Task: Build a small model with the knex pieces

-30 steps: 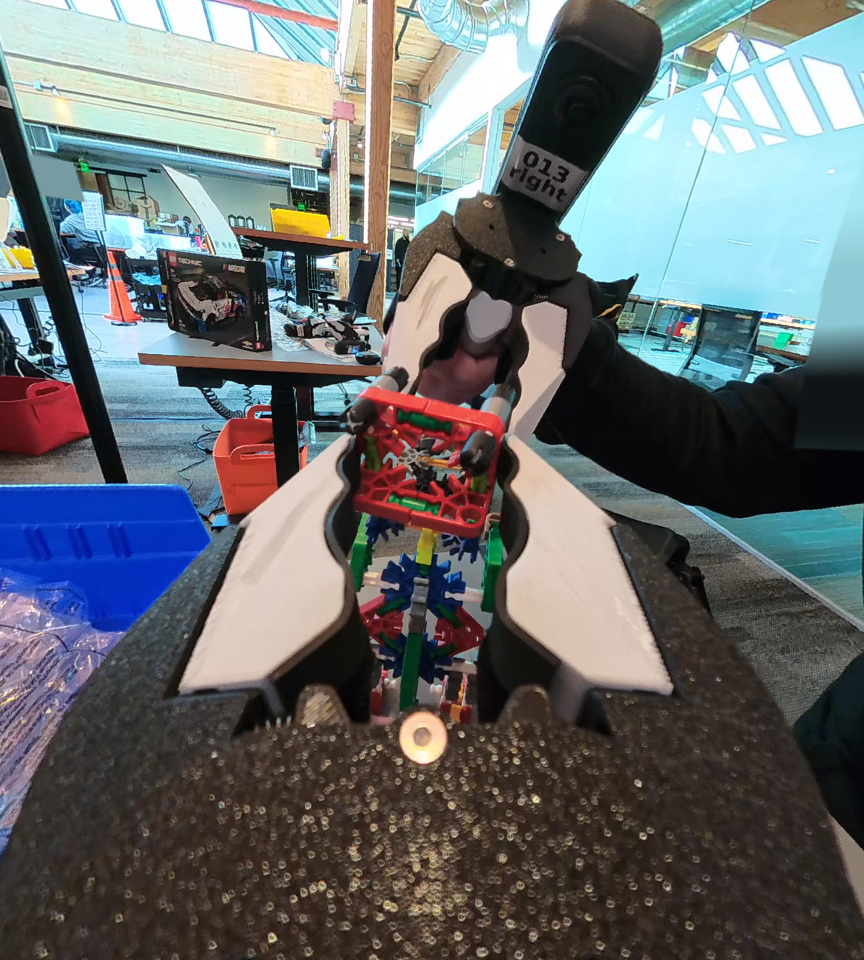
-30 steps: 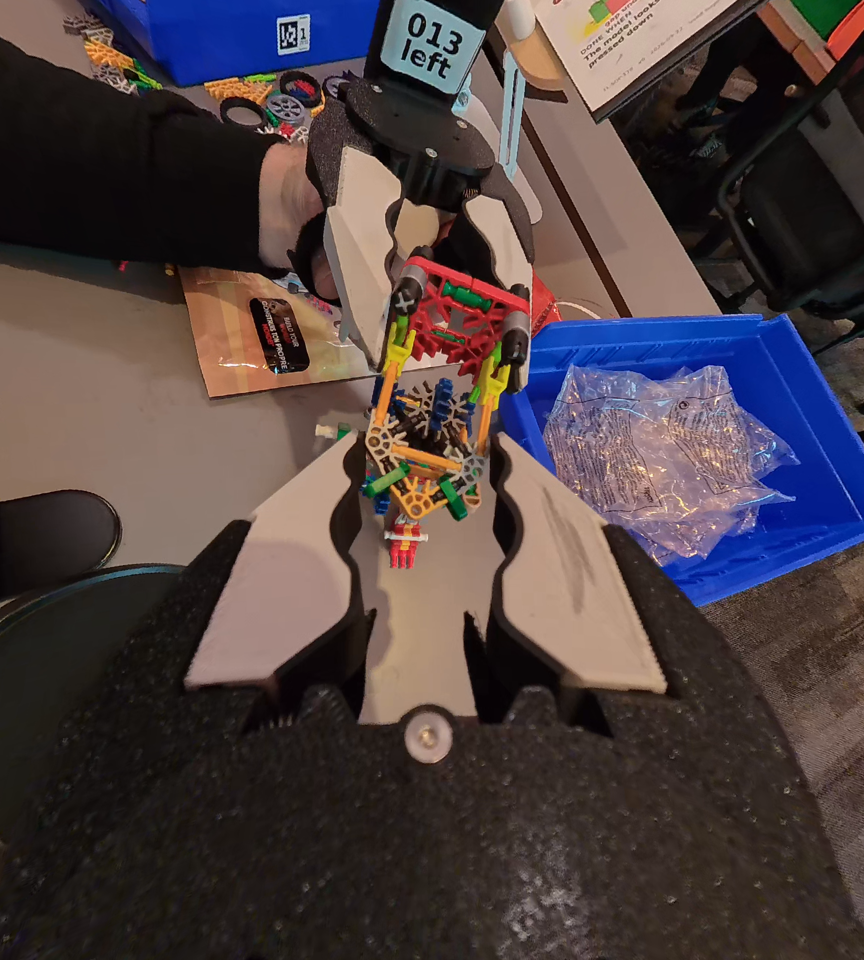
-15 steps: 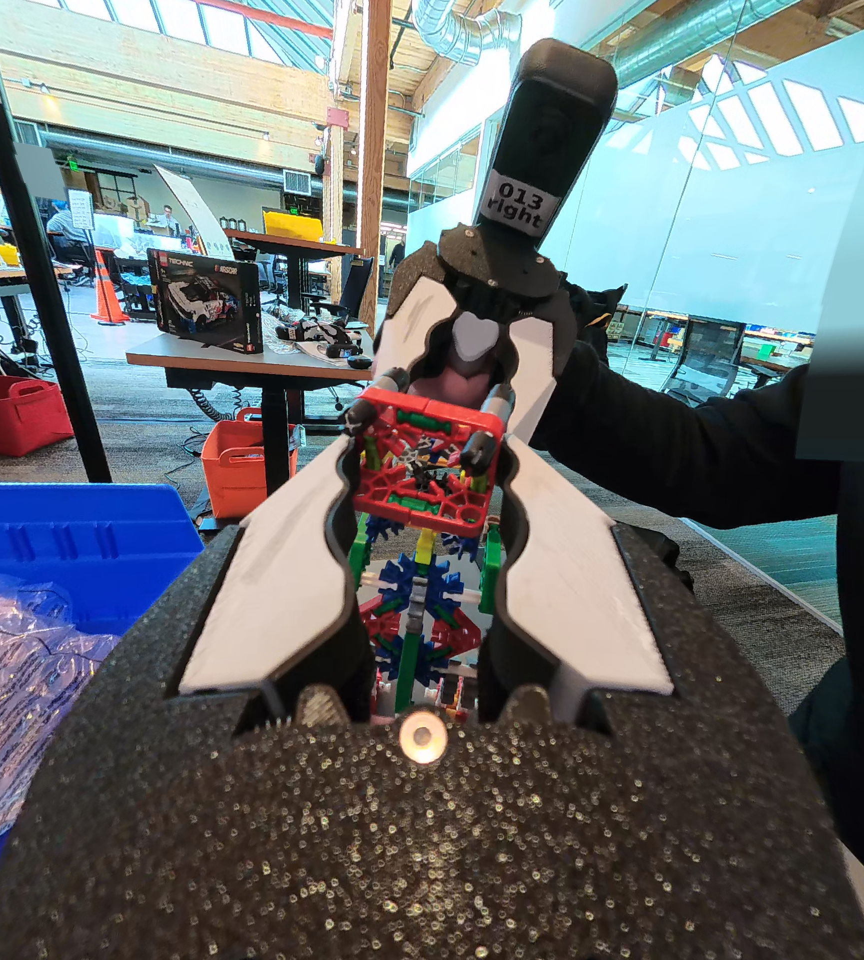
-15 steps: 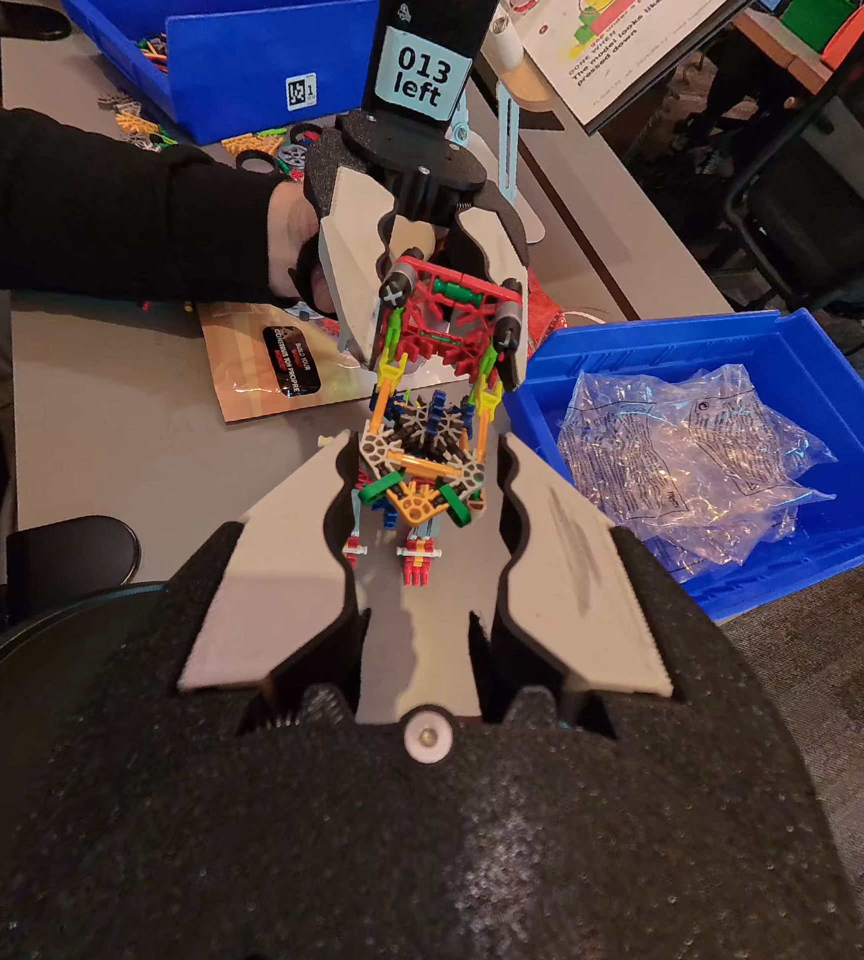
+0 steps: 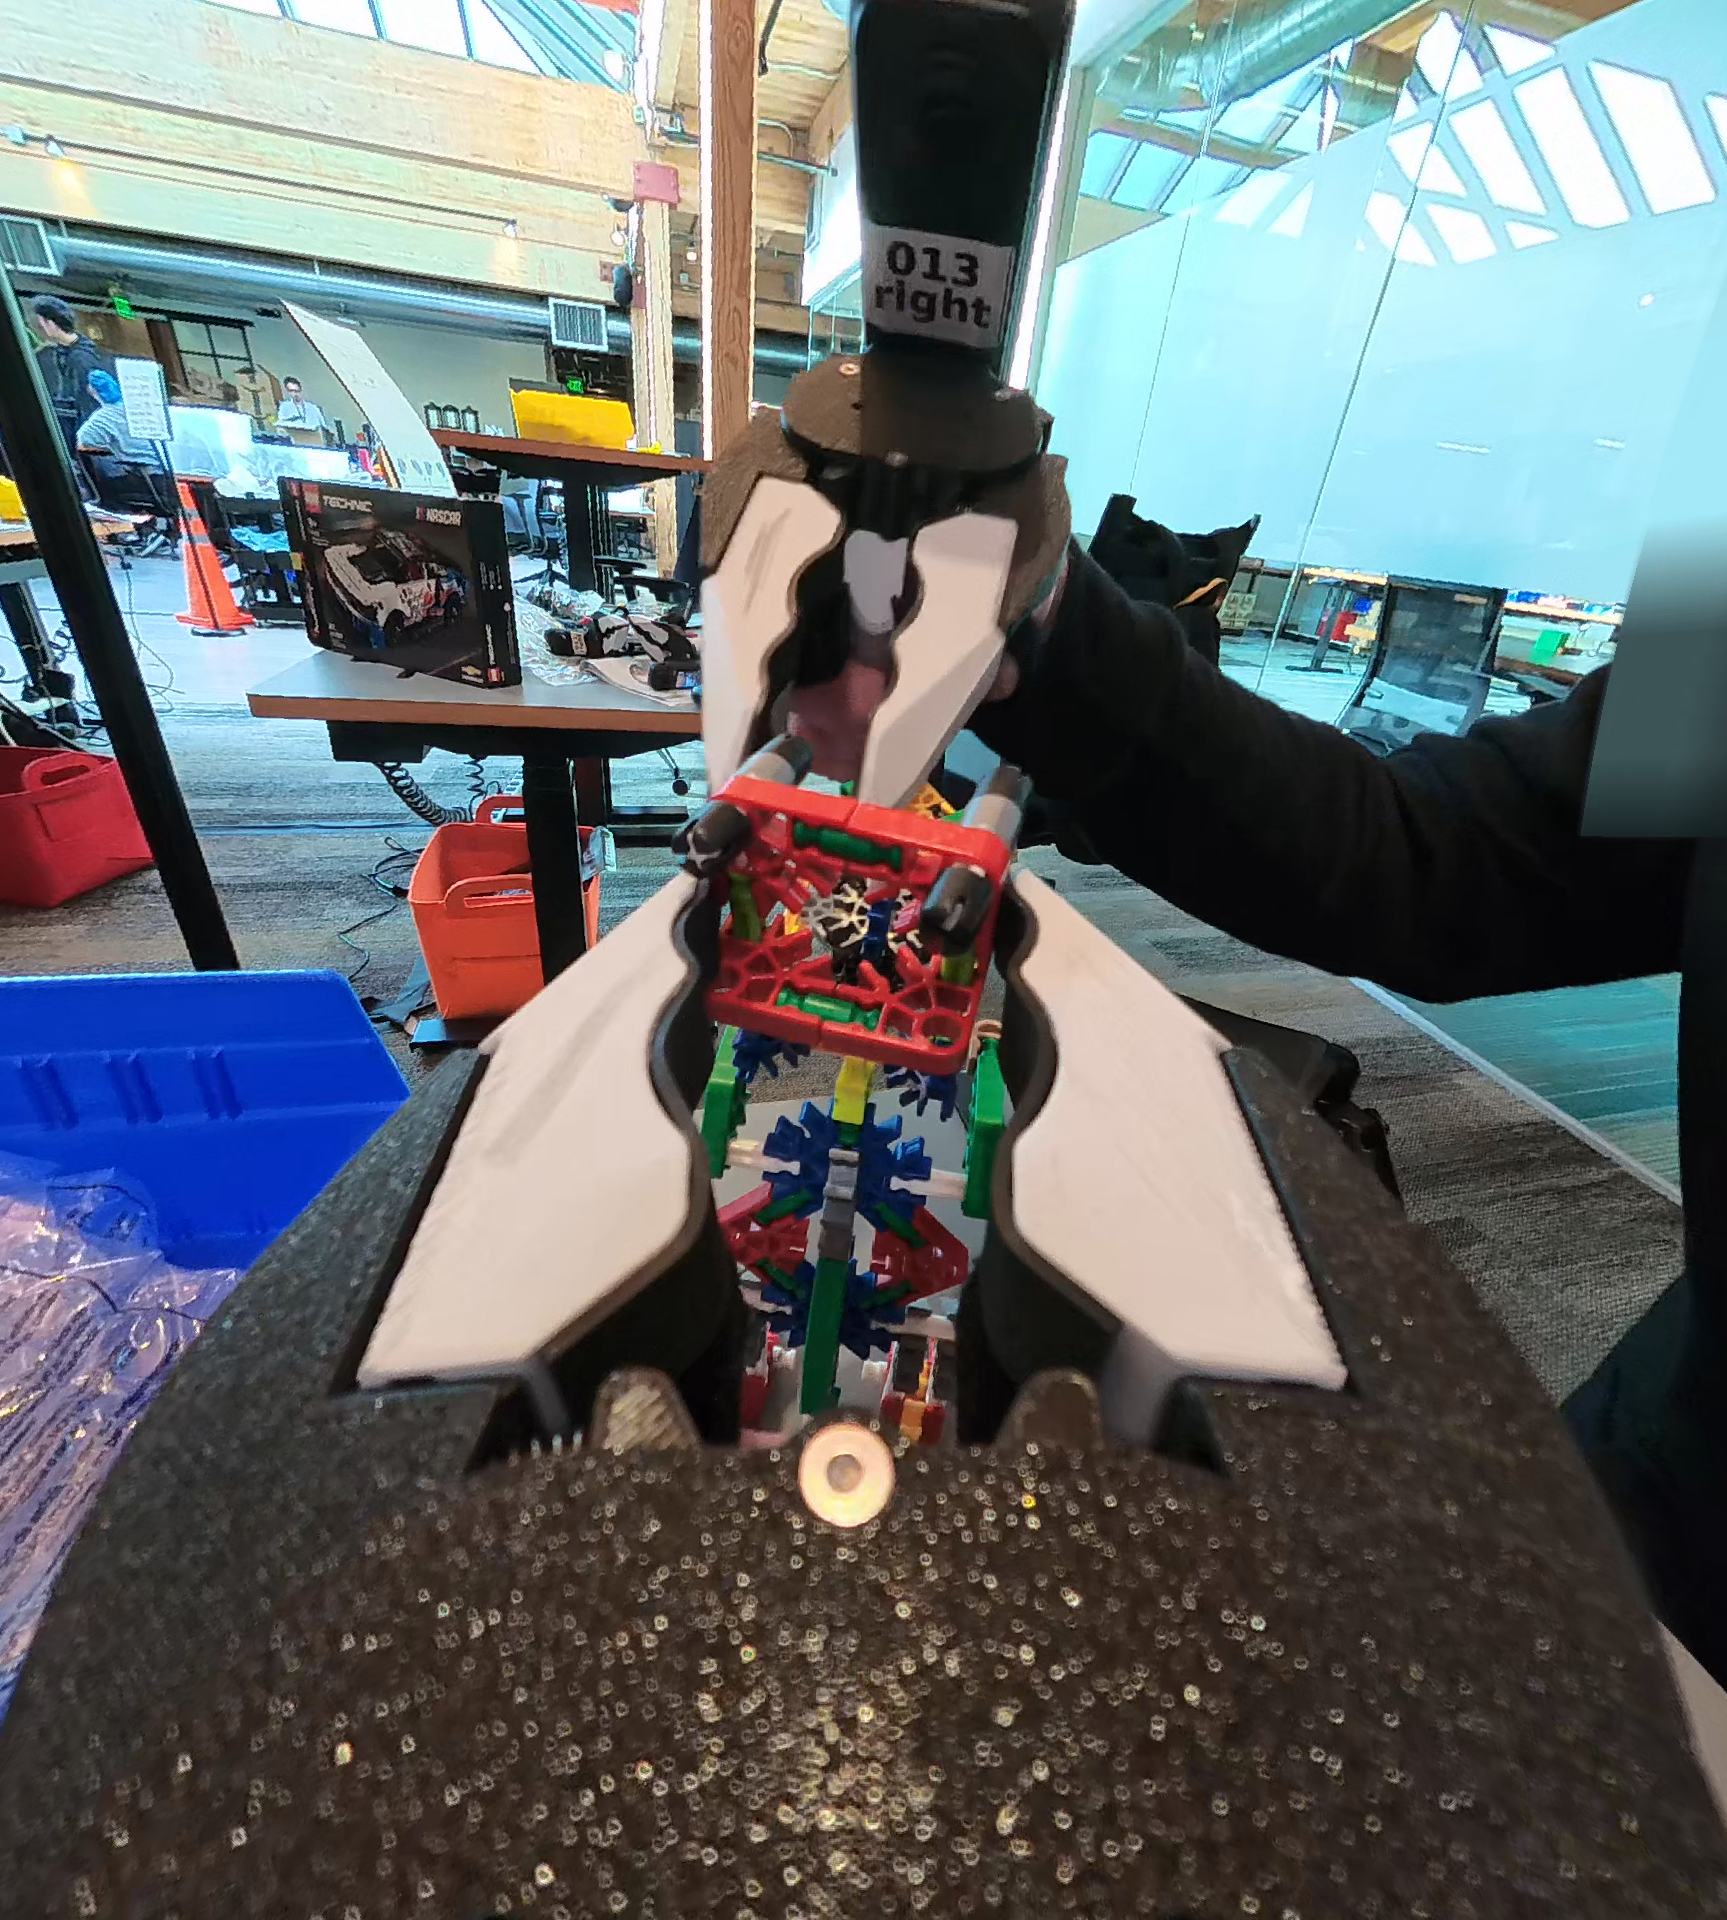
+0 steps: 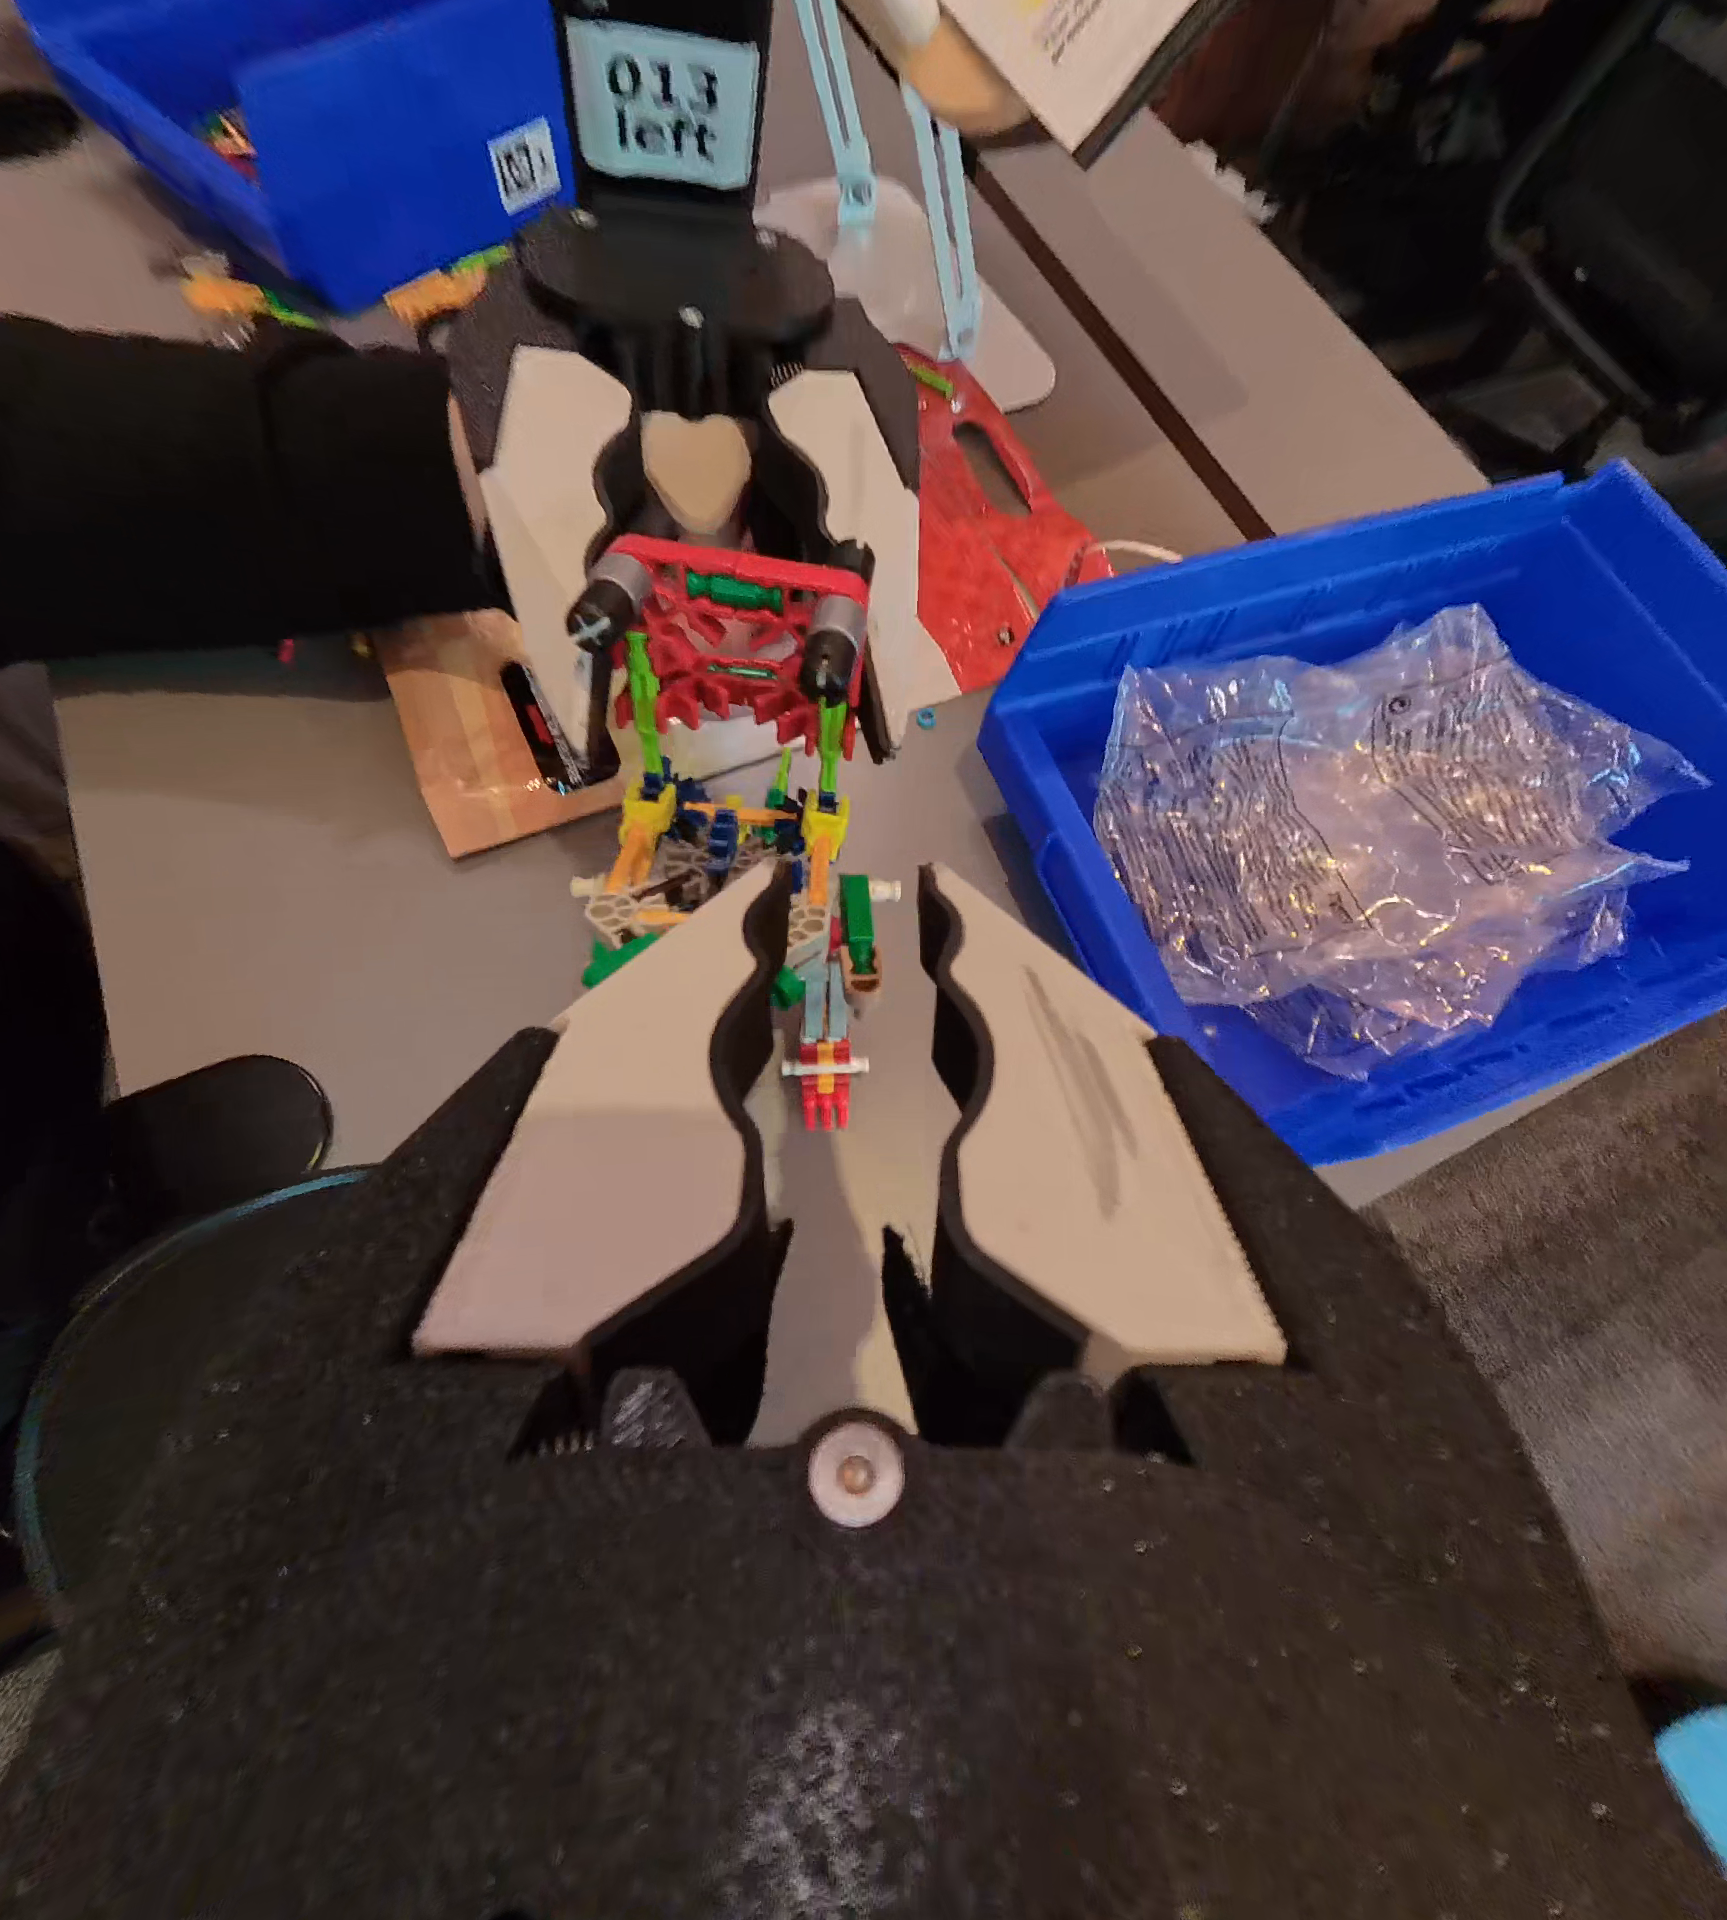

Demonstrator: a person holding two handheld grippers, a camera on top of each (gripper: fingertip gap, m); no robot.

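1. The left tongs are closed on a toy model built of plastic rods and connectors — the white fingers press against the sides of its red square frame, seen from both wrist views.
2. The model is held above the grey bench; below the red frame hang green rods, yellow and orange connectors and blue gear-like pieces, and its lowest red-and-yellow end lies toward the right tongs.
3. The right tongs stand at a narrow gap with the model's lower part between their tips; whether the fingers actually touch it I cannot tell (the left finger covers part of the model).
4. From the left wrist view the right tongs point down at the far edge of the red frame, their tips close together just behind it.
5. A black sleeve reaches in from the left to the left tongs' handle.
6. To the right, at the bench edge, sits a blue bin with a crumpled clear plastic bag in it.
7. A second blue bin stands at the far side of the bench — loose coloured pieces lie beside it.
8. A brown printed card and a red sheet lie flat on the bench under and behind the left tongs.
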